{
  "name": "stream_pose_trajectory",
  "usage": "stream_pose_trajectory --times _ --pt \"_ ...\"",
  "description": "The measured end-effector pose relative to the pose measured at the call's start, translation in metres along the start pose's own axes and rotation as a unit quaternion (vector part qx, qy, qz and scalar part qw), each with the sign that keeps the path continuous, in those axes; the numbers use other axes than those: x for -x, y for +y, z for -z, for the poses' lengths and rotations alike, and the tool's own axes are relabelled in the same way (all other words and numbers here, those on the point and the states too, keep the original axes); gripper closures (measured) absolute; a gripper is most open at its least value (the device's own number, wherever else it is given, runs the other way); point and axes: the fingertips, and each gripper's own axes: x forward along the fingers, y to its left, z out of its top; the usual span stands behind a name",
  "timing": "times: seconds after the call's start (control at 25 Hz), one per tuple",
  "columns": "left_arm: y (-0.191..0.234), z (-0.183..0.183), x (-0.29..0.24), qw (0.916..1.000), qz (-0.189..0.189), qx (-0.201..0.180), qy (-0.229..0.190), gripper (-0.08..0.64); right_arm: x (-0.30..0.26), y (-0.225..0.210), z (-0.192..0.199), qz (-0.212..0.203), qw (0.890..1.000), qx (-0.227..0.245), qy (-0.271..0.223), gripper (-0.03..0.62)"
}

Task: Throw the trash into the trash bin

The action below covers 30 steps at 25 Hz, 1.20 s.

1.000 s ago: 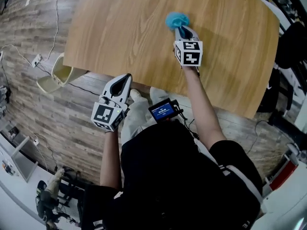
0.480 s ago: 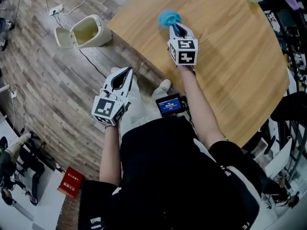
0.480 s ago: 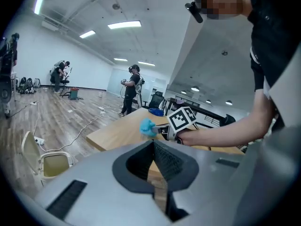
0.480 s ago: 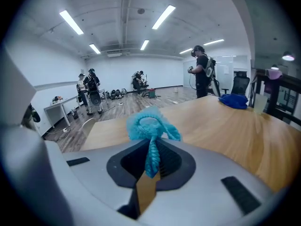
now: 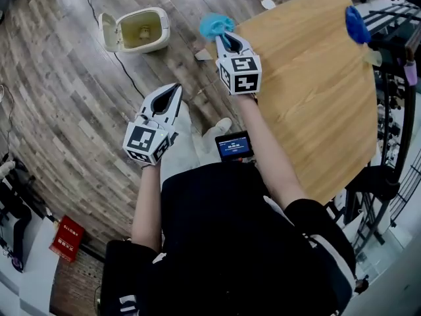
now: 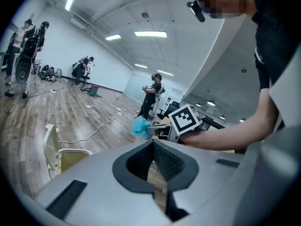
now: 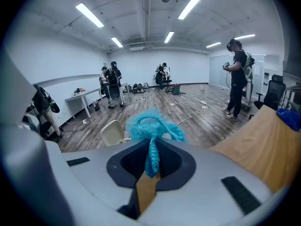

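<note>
The trash is a fluffy blue wad (image 5: 215, 25) (image 7: 152, 128). My right gripper (image 5: 224, 38) (image 7: 151, 166) is shut on it and holds it out past the corner of the wooden table (image 5: 309, 78), above the floor. The cream trash bin (image 5: 134, 30) (image 7: 113, 133) stands on the floor with its lid flipped open, to the left of the wad in the head view. My left gripper (image 5: 175, 91) (image 6: 153, 145) hangs lower left over the floor, shut and empty. Its view shows the wad (image 6: 139, 127) and the bin (image 6: 60, 155).
Cables (image 5: 125, 68) run over the wooden floor near the bin. A metal rack (image 5: 388, 25) with another blue item (image 5: 356, 24) stands at the table's far side. A red box (image 5: 66, 237) lies lower left. Several people (image 7: 237, 79) stand around the room.
Both grippers have swung left off the table toward the bin. The blue wad, earlier above the tabletop, now hangs past the table corner over the floor, and the bin has come closer.
</note>
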Motion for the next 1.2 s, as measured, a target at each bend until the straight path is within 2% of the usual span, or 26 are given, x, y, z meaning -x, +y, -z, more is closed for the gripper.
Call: stream_pose_trajectory --times 0.24,0.44,0.56,0.76,0.92,0.96,1.04,1.12,1.2 --pt "0.110 -0.024 0.040 0.9986 -0.045 0.024 -0.010 0.565 -0.089 0.082 -0.045 -0.049 0.999 -0.010 -0.001 0.578" --pt "0.154 -0.015 0.048 0.9965 -0.074 0.038 0.001 0.565 -0.148 0.137 -0.045 -0.107 0.994 0.015 0.021 0.578" --pt "0.181 0.004 0.031 0.9952 -0.076 0.060 0.015 0.565 -0.199 0.148 -0.027 -0.137 0.990 0.017 0.027 0.578" --pt "0.210 0.042 0.012 0.9915 -0.070 0.100 0.045 0.565 -0.279 0.164 0.046 -0.180 0.981 0.016 0.070 0.578" --pt "0.235 0.070 -0.001 0.9890 -0.067 0.116 0.063 0.565 -0.319 0.183 0.094 -0.210 0.974 0.035 0.077 0.575" --pt "0.239 0.072 -0.004 0.9888 -0.068 0.118 0.061 0.565 -0.325 0.184 0.099 -0.213 0.974 0.034 0.073 0.557" --pt "0.243 0.075 -0.007 0.9884 -0.069 0.123 0.057 0.565 -0.333 0.186 0.104 -0.214 0.974 0.026 0.066 0.465" --pt "0.244 0.076 -0.009 0.9880 -0.065 0.128 0.057 0.565 -0.336 0.187 0.106 -0.214 0.974 0.023 0.069 0.439" --pt "0.245 0.076 -0.010 0.9880 -0.062 0.130 0.057 0.565 -0.337 0.189 0.107 -0.217 0.973 0.026 0.077 0.439"
